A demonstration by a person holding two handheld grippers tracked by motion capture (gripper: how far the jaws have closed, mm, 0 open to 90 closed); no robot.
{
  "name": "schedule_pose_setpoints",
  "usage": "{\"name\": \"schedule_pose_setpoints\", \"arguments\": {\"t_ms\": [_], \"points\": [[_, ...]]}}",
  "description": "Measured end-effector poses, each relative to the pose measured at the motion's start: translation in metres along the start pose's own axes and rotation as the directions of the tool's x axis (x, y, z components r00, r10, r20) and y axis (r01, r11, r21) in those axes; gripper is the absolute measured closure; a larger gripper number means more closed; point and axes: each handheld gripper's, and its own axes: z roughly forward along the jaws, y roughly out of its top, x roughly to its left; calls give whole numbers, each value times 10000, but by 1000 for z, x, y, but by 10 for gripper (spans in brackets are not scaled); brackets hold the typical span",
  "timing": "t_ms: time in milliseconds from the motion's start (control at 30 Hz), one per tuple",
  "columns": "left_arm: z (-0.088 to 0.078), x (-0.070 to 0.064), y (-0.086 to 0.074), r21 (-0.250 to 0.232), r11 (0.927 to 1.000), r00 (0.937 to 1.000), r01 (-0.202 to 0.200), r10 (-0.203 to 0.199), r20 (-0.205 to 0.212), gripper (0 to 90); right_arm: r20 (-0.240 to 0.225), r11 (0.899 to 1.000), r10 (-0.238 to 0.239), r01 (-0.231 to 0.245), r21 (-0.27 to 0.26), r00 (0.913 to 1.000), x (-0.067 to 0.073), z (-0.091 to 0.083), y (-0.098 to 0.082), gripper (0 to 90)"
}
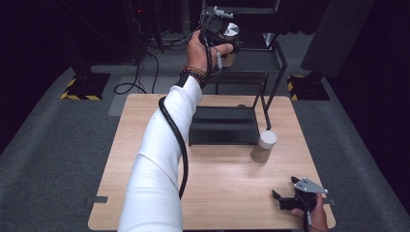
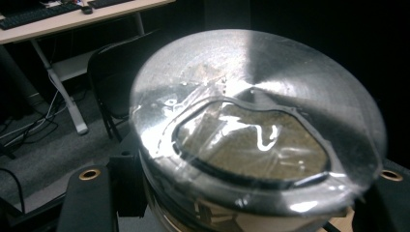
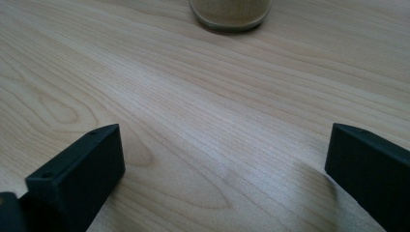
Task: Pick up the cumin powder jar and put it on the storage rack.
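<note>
The left hand-held gripper (image 1: 223, 36) is grasping a metal-lidded jar (image 1: 230, 32) upright, holding it raised beside the black rack's shelf (image 1: 251, 63) beyond the desk (image 1: 227, 174). The right hand-held gripper (image 1: 290, 193) is resting released on the desk, with the second jar (image 1: 264, 146) standing ahead of it.

Bright table, dark surround, lid glare

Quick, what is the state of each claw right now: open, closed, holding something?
Left claw: closed on a jar with a silver lid, held up near the black rack.
Right claw: open, holding nothing, low over the table.
</note>
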Motion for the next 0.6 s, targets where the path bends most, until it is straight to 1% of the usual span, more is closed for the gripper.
{"name": "schedule_pose_setpoints", "arguments": {"t_ms": [200, 233, 300, 367, 400, 467, 500, 567, 600], "points": [[7, 4, 1, 106, 9999, 10000, 18, -18, -27, 314, 6, 10000, 6, -6, 2, 10000, 0, 0, 0, 0], [8, 4, 1, 124, 9999, 10000, 8, -7, -73, 314, 5, 10000, 5, -5, 1, 10000, 0, 0, 0, 0], [11, 7, 0, 196, 9998, 10000, 30, -30, -6, 314, 3, 10000, 10, -10, 3, 10000, 0, 0, 0, 0], [13, 6, -1, 244, 9997, 9999, 44, -41, -106, 314, 7, 10000, 11, -11, 1, 10000, 0, 0, 0, 0], [16, 9, -2, 311, 9995, 10000, 74, -72, -52, 314, 10, 10000, -1, 1, 1, 10000, 0, 0, 0, 0], [18, 9, -3, 296, 9995, 9999, 102, -100, -74, 314, 12, 10000, -4, 4, -1, 10000, 0, 0, 0, 0], [19, 9, -3, 352, 9994, 10000, 49, -47, -56, 314, 13, 10000, -5, 5, -2, 10000, 0, 0, 0, 0], [22, 10, -4, 386, 9992, 10000, 64, -64, -21, 314, 8, 10000, 1, -1, -1, 10000, 0, 0, 0, 0], [26, 10, -5, 425, 9991, 10000, -32, 33, -20, 314, 6, 10000, 9, -9, 1, 10000, 0, 0, 0, 0]]}}
